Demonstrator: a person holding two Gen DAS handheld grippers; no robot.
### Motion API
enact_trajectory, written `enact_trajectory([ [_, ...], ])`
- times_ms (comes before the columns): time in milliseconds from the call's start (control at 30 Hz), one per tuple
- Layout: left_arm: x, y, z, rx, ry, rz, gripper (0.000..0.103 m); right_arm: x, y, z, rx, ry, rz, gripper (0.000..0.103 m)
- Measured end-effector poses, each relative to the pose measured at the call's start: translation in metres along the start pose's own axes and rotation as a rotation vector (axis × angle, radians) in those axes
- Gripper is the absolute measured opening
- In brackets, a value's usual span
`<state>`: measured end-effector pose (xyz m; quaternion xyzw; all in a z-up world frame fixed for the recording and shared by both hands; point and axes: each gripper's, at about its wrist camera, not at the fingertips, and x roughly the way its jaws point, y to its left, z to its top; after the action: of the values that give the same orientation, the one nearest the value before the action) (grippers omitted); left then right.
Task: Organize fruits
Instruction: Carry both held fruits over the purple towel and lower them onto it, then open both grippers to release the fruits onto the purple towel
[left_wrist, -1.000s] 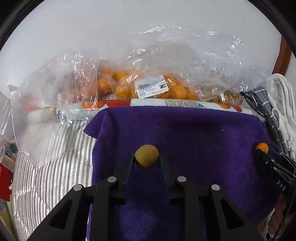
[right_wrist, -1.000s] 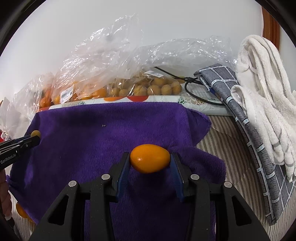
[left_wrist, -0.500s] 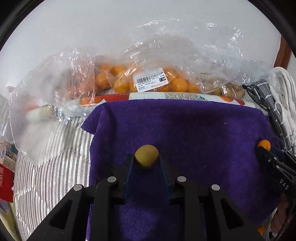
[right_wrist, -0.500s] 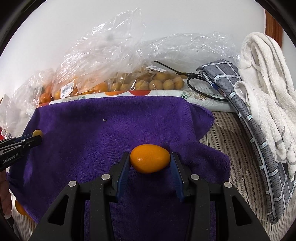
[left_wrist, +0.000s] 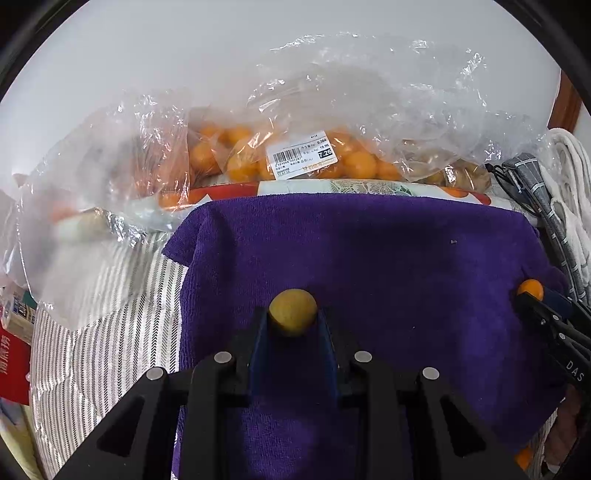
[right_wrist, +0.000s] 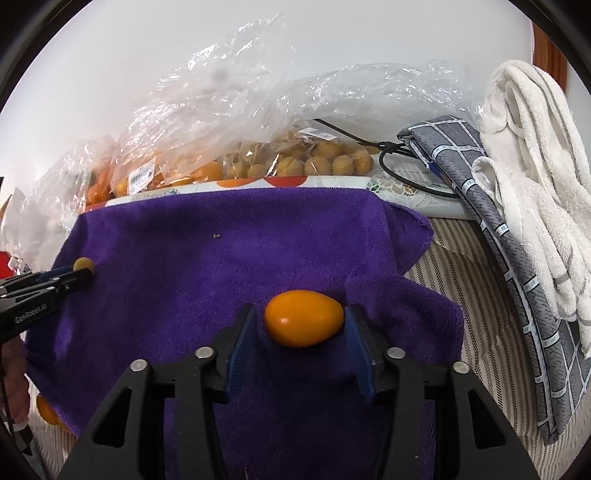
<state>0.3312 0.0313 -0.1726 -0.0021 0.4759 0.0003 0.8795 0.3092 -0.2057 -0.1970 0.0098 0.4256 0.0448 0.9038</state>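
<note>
Blue-padded right gripper (right_wrist: 300, 332) had just been spreading, orange kumquat (right_wrist: 303, 318) loose between the jaws, seemingly settled on the purple towel (right_wrist: 236, 258). Left gripper (left_wrist: 291, 334) clenched on a dull yellow-brown fruit (left_wrist: 293, 312), perhaps a longan. Both light, smooth-skinned, prone to roll and bruise; best pinched gently across the middle. Towel plush, spread over striped bedding (left_wrist: 110, 332). Beyond, clear bags of fruit (right_wrist: 236, 147) against a white wall; white and grey cloths (right_wrist: 517, 206) at far right.

Plain white wall (left_wrist: 184, 66) — brown wooden trim (right_wrist: 550, 55) at right.
</note>
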Motion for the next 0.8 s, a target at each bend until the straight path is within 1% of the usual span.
enact_trajectory([
  [33, -0.001, 0.001, 0.001, -0.003, -0.001, -0.008, 0.027, -0.001, 0.0, 0.0, 0.002, -0.003, 0.003, 0.057],
  [67, -0.002, 0.001, 0.002, -0.006, -0.003, -0.015, 0.029, -0.003, 0.0, 0.0, 0.003, -0.007, 0.006, 0.058],
  [133, -0.006, 0.002, 0.002, -0.006, -0.013, -0.026, 0.04, -0.005, 0.0, 0.0, 0.005, -0.012, 0.015, 0.061],
  [167, -0.008, 0.002, 0.003, -0.005, -0.025, -0.029, 0.049, -0.006, 0.0, 0.001, 0.006, -0.013, 0.017, 0.062],
  [200, -0.011, 0.002, 0.003, -0.003, -0.037, -0.029, 0.052, -0.008, -0.001, 0.001, 0.007, -0.017, 0.019, 0.064],
  [300, -0.019, 0.002, 0.005, 0.003, -0.069, -0.024, 0.053, -0.015, 0.001, 0.001, 0.007, -0.036, 0.023, 0.072],
  [333, -0.022, 0.002, 0.006, 0.003, -0.077, -0.025, 0.053, -0.018, 0.001, 0.002, 0.006, -0.043, 0.022, 0.073],
  [433, -0.032, 0.001, 0.006, -0.004, -0.11, -0.028, 0.053, -0.027, 0.005, 0.003, 0.003, -0.062, 0.005, 0.073],
  [533, -0.047, -0.002, 0.006, 0.008, -0.148, -0.024, 0.053, -0.036, 0.005, 0.005, 0.007, -0.075, 0.032, 0.073],
  [667, -0.061, -0.002, 0.009, 0.008, -0.196, -0.002, 0.053, -0.049, 0.001, 0.007, 0.048, -0.082, 0.032, 0.073],
  [733, -0.069, -0.002, 0.01, 0.004, -0.217, -0.001, 0.053, -0.06, -0.003, 0.005, 0.076, -0.104, 0.019, 0.073],
  [800, -0.078, -0.002, 0.012, -0.002, -0.233, -0.01, 0.053, -0.069, -0.005, 0.002, 0.086, -0.112, -0.018, 0.073],
])
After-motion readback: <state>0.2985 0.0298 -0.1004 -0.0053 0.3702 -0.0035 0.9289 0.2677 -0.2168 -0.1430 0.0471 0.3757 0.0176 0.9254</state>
